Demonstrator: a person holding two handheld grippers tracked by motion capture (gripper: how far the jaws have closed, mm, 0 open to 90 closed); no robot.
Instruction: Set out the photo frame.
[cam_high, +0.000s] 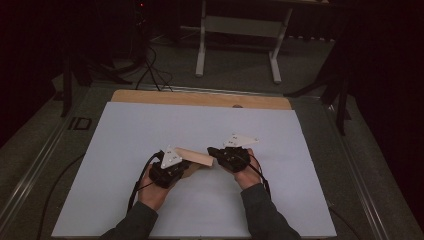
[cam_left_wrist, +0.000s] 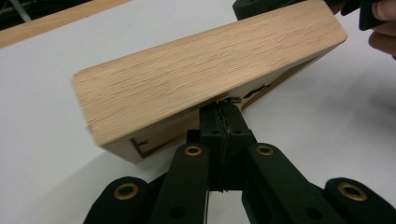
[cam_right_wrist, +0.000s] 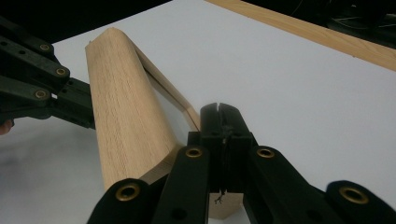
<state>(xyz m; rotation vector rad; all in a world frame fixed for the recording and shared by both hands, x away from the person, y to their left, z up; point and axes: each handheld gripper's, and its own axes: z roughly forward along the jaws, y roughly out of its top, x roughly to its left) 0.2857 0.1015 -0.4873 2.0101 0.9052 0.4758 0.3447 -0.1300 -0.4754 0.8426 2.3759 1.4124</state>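
A pale wooden box-like piece (cam_high: 196, 156) hangs tilted just above the white sheet, between my two grippers. The left gripper (cam_high: 189, 166) comes at it from the lower left. In the left gripper view the jaws are pressed together, with the left gripper (cam_left_wrist: 224, 106) pinching the thin lower rim of the wooden piece (cam_left_wrist: 196, 74). The right gripper (cam_high: 212, 151) meets its right end. In the right gripper view the right gripper (cam_right_wrist: 219, 112) has its jaws closed on the thin rim at the near end of the wooden piece (cam_right_wrist: 123, 112).
A white sheet (cam_high: 150, 125) covers the wooden tabletop (cam_high: 200, 98), whose far edge shows as a bare strip. Beyond the table stand a white-legged bench (cam_high: 240, 30) and dark stands with cables on the floor.
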